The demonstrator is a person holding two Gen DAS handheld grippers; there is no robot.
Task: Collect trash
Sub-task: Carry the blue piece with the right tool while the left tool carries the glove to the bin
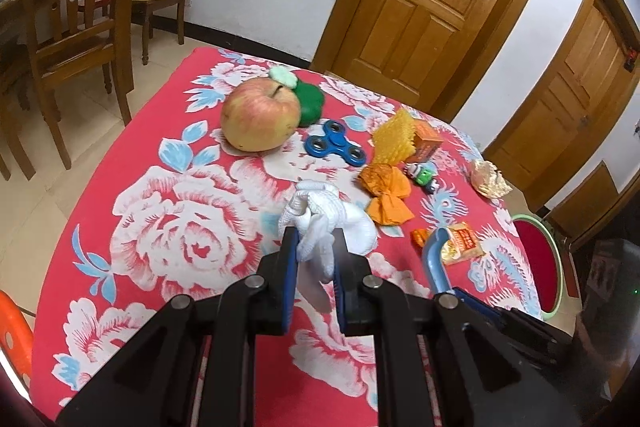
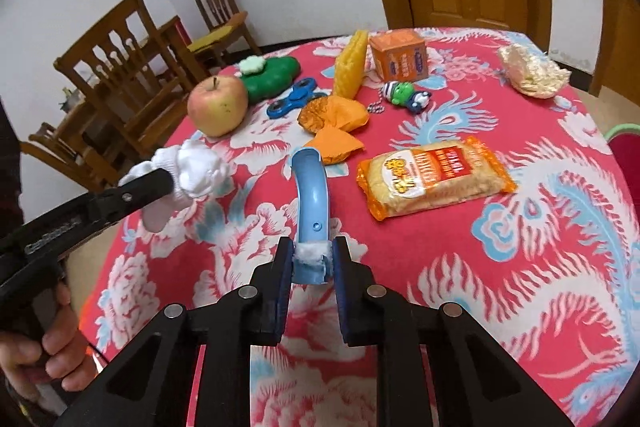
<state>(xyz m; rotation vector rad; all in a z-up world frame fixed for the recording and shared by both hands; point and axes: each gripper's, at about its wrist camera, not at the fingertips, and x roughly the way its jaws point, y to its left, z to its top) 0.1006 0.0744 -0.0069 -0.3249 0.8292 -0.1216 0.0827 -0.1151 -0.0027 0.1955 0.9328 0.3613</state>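
The left tongs (image 1: 316, 247) are clamped on a bunched white cloth (image 1: 324, 223), held up off the surface (image 1: 160, 227), which is draped in a red covering with big white roses. From the other side the same wad bulges out past the black jaws, and a hand (image 2: 44, 351) grips the handle below.

The right tongs (image 2: 312, 259) are closed on the near end of a curved blue plastic piece (image 2: 310, 195); a bit of white fluff is pinched at that end between the pads. The blue piece arcs away from the jaws toward an orange wrapper (image 2: 336, 123) lying crumpled near the middle of the surface.

To the right of the blue piece lies a sealed snack packet (image 2: 436, 179), flat. Farther back sit an apple (image 2: 218, 107), a green toy (image 2: 272, 75) just behind it, a blue fidget spinner (image 2: 294, 103), a yellow honeycomb sheet (image 2: 352, 67) leaning beside a small orange box (image 2: 400, 57), a little keychain figure (image 2: 404, 95), and a crumpled pale wrapper (image 2: 532, 71) near the far right edge. Wooden chairs (image 2: 120, 67) stand beyond.
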